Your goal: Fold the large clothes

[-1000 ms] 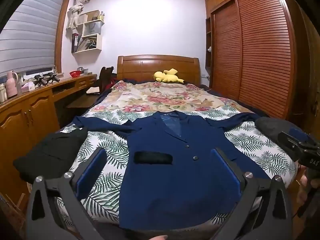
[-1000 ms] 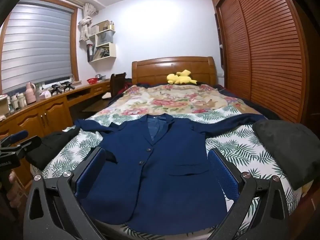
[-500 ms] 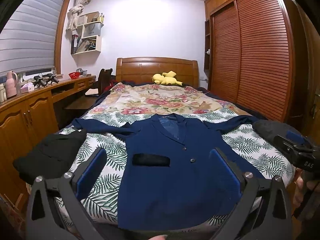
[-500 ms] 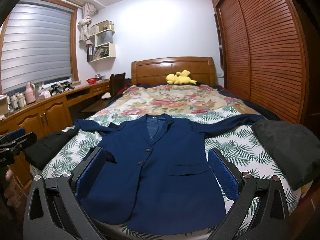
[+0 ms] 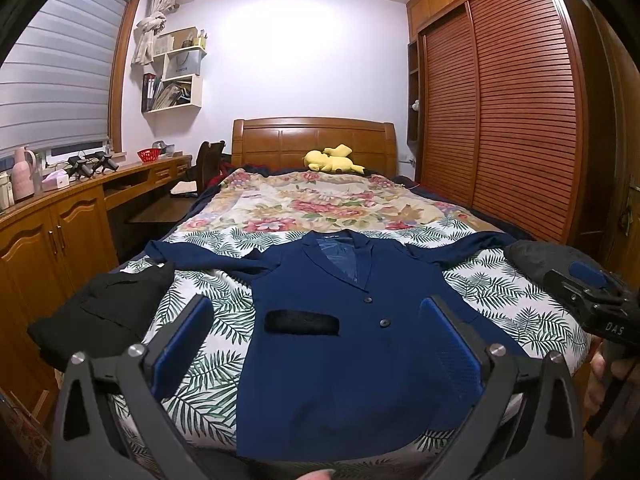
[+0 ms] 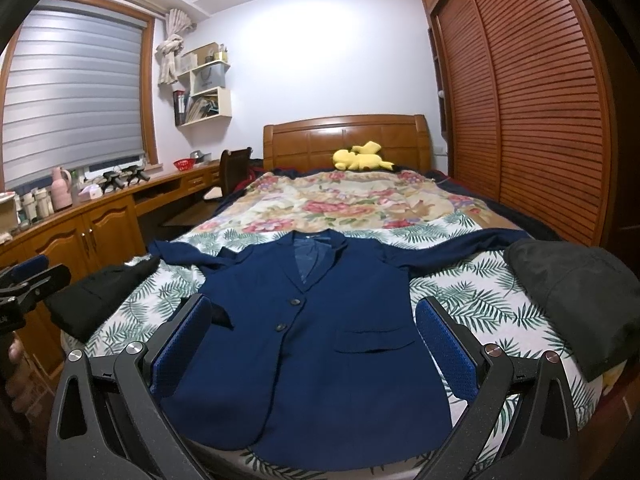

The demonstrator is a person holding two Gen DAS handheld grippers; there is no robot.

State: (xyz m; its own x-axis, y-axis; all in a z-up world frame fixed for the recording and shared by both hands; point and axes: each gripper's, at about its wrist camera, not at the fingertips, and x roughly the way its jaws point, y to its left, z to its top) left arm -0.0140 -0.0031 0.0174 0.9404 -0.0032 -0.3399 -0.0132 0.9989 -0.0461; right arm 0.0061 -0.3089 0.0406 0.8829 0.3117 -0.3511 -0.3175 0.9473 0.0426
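Observation:
A navy blue blazer (image 5: 344,344) (image 6: 320,344) lies flat and face up on the bed's leaf-print cover, collar toward the headboard, both sleeves spread out sideways. My left gripper (image 5: 316,344) hangs open at the foot of the bed, over the blazer's lower half, with nothing between its blue pads. My right gripper (image 6: 312,344) is open too, held over the blazer's hem and holding nothing. The right gripper's body (image 5: 588,300) shows at the right edge of the left wrist view; the left gripper's body (image 6: 28,280) shows at the left edge of the right wrist view.
A black garment (image 5: 104,312) is piled at the bed's left corner and a dark grey one (image 6: 576,300) at the right. A yellow plush toy (image 5: 332,160) lies by the headboard. A wooden desk (image 5: 60,216) runs along the left; a louvred wardrobe (image 5: 520,120) stands on the right.
Both grippers have drawn back and tilted up a little, so the blazer sits lower and smaller in view. Both stay open; the blazer has not moved.

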